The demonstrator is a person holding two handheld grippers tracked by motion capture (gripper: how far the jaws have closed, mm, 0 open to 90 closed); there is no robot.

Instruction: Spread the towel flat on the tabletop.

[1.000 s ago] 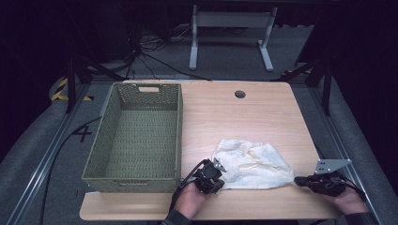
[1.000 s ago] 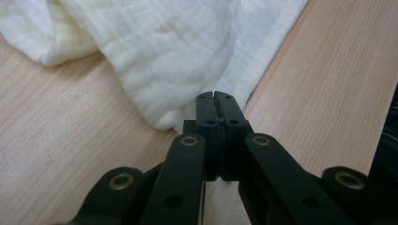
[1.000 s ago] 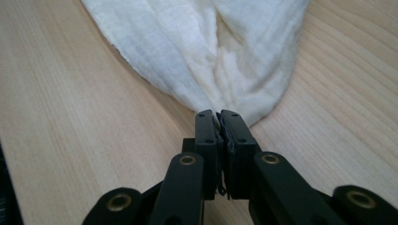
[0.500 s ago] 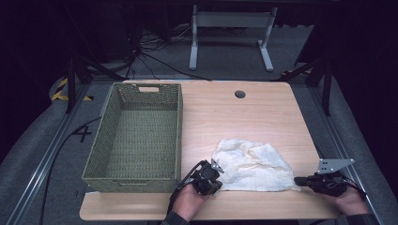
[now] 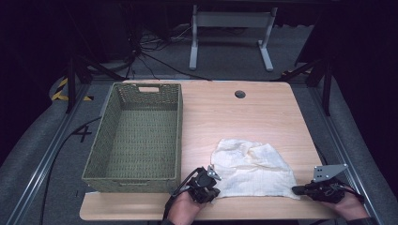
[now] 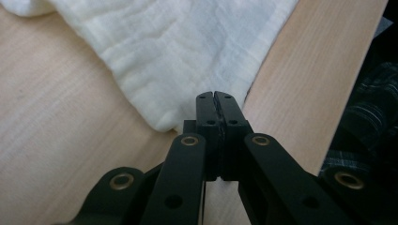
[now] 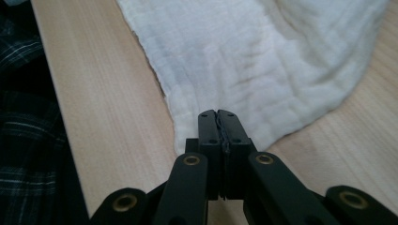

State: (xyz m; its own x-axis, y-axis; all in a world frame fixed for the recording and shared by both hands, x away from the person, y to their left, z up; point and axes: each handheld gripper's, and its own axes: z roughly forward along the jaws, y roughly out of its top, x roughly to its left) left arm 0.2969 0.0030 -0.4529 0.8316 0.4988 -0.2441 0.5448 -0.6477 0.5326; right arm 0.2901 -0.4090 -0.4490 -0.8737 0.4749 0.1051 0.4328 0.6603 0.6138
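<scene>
White cloth [image 5: 253, 168] lies flat on tabletop [image 5: 263, 117], near edge — long axis left-right. Left gripper [image 5: 212, 186] clenched on near-left corner, right gripper [image 5: 296, 190] clenched on near-right corner. Basket [image 5: 136, 136] left of cloth — left hand nearer.

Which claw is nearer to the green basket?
Left. The left claw sits just off the basket's near right corner, at the cloth's near left corner; the right claw is at the cloth's far side.
</scene>
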